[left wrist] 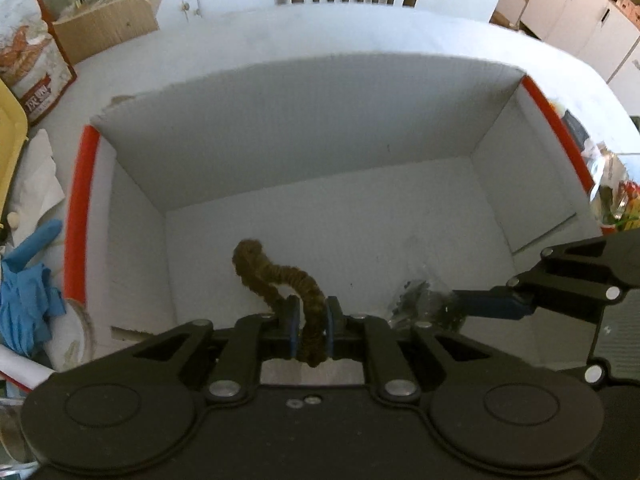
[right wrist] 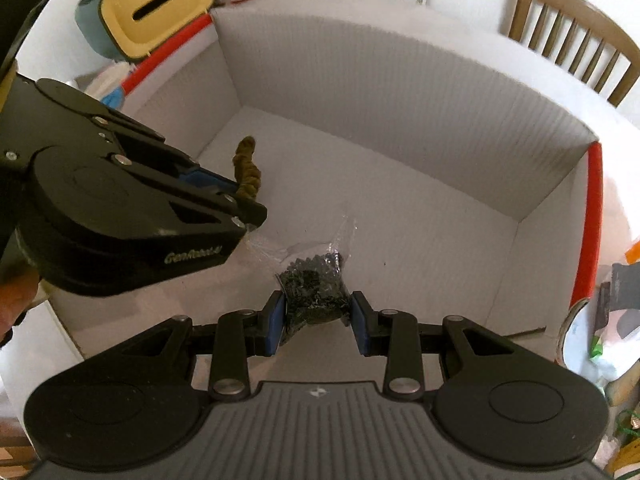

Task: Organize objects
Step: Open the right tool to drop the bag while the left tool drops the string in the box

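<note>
A large white cardboard box (left wrist: pixel 304 120) with red-edged side flaps fills both views. My left gripper (left wrist: pixel 311 324) is shut on a fuzzy brown twisted pipe cleaner (left wrist: pixel 272 272), which curls up and left above the box floor; it shows too in the right wrist view as the pipe cleaner (right wrist: pixel 246 168) sticking out of the left gripper (right wrist: pixel 240 196). My right gripper (right wrist: pixel 318 320) is shut on a clear plastic bag of small black parts (right wrist: pixel 316 280), low over the box floor. In the left wrist view the right gripper (left wrist: pixel 460 304) reaches in from the right, pinching that bag (left wrist: pixel 420 300).
On the table left of the box lie a blue glove (left wrist: pixel 28 300), white paper (left wrist: pixel 38 188), a yellow tissue-box lid (right wrist: pixel 156 8) and a printed carton (left wrist: pixel 32 52). Packets and wrappers (left wrist: pixel 612 192) crowd the right side. A wooden chair (right wrist: pixel 572 36) stands beyond the table.
</note>
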The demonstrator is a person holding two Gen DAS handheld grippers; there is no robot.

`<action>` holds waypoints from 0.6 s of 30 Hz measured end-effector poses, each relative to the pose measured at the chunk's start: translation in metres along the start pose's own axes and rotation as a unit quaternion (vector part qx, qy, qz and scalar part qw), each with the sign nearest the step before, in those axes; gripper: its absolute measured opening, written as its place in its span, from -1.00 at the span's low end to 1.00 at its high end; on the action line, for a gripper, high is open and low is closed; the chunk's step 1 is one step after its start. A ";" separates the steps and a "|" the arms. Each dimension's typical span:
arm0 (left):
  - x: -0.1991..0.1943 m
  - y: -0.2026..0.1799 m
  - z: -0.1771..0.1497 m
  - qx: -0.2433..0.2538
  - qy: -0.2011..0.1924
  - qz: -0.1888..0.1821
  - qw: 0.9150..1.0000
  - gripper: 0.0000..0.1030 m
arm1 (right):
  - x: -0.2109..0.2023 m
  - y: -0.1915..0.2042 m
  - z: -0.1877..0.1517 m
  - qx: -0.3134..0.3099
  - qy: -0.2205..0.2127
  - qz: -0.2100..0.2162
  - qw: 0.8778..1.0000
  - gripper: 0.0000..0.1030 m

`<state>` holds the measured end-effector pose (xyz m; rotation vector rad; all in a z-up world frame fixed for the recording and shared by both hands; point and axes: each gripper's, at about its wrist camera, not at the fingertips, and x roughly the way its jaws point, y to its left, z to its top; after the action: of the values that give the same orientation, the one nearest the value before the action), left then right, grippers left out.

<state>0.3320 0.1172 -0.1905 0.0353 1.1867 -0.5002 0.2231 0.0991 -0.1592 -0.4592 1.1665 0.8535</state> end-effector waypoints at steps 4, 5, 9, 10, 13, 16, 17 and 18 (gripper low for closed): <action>0.006 0.003 0.000 -0.002 0.016 -0.004 1.000 -0.68 | 0.001 -0.003 0.003 0.010 0.009 0.004 1.000 -0.32; 0.006 0.004 0.001 -0.002 0.018 -0.007 1.000 -0.65 | 0.001 -0.003 0.003 0.012 0.012 0.009 1.000 -0.32; 0.004 0.007 0.001 -0.002 0.024 -0.014 1.000 -0.58 | 0.000 -0.004 0.003 0.012 0.013 0.010 1.000 -0.31; 0.004 0.007 0.001 -0.002 0.025 -0.014 1.000 -0.56 | -0.001 -0.003 0.002 0.010 0.013 0.012 1.000 -0.30; 0.002 0.009 0.001 -0.005 0.024 -0.015 1.000 -0.43 | -0.002 -0.002 0.001 0.007 0.010 0.012 1.000 -0.24; -0.001 0.012 0.000 -0.011 0.020 -0.013 1.000 -0.23 | -0.008 -0.001 -0.002 0.005 -0.001 0.010 1.000 -0.07; -0.003 0.013 0.000 -0.013 0.017 -0.012 1.000 -0.17 | -0.011 0.000 -0.003 0.003 -0.004 0.009 1.000 -0.06; -0.005 0.013 0.000 -0.015 0.015 -0.011 1.000 -0.14 | -0.013 0.002 -0.004 0.001 -0.007 0.009 1.000 -0.05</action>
<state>0.3357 0.1304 -0.1895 0.0039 1.2244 -0.5023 0.2173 0.0925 -0.1482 -0.4401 1.1595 0.8693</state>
